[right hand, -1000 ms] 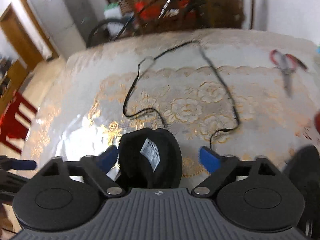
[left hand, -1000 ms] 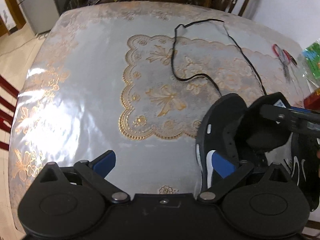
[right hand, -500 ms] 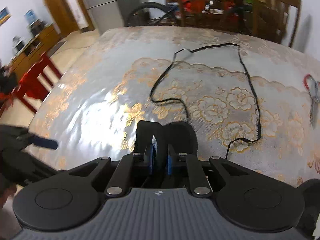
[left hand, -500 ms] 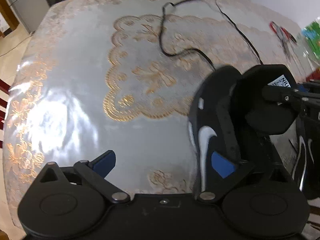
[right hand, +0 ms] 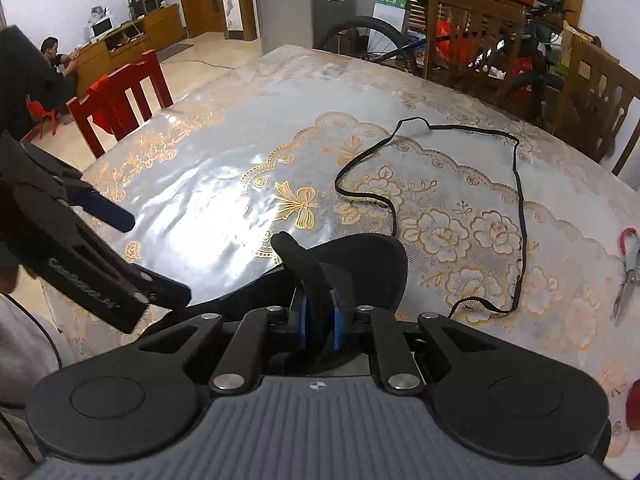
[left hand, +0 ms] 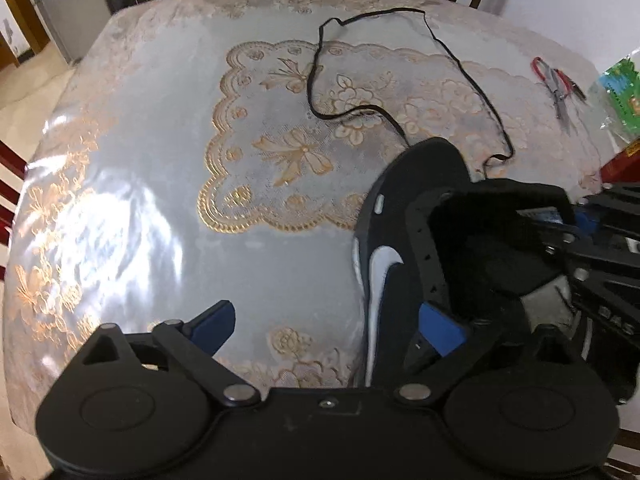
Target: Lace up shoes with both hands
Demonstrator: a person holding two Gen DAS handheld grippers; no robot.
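Note:
A black shoe point(left hand: 392, 240) with a white swoosh stands on the table at the right of the left wrist view. My right gripper point(right hand: 318, 312) is shut on its black tongue point(right hand: 360, 264), and the blue pads press both faces. My left gripper point(left hand: 324, 318) is open. Its right finger point(left hand: 440, 328) lies against the shoe's eyelet flap and its left finger hangs over bare tablecloth. The loose black lace point(left hand: 472, 84) runs in a wide loop over the table beyond the shoe and ends near its toe. From the right, my right gripper point(left hand: 580, 220) comes in at the tongue point(left hand: 492, 232).
Red-handled scissors point(left hand: 558, 88) lie at the far right, beside a green packet point(left hand: 620, 92). The lace tablecloth point(right hand: 224, 168) under glossy plastic covers the table. A red chair point(right hand: 120, 100) stands off the left edge, and wooden chairs point(right hand: 480, 40) and a bicycle behind the table.
My right gripper went from open around the tongue to shut on it and rolled. The left gripper slid toward the shoe, which now fills more of its view.

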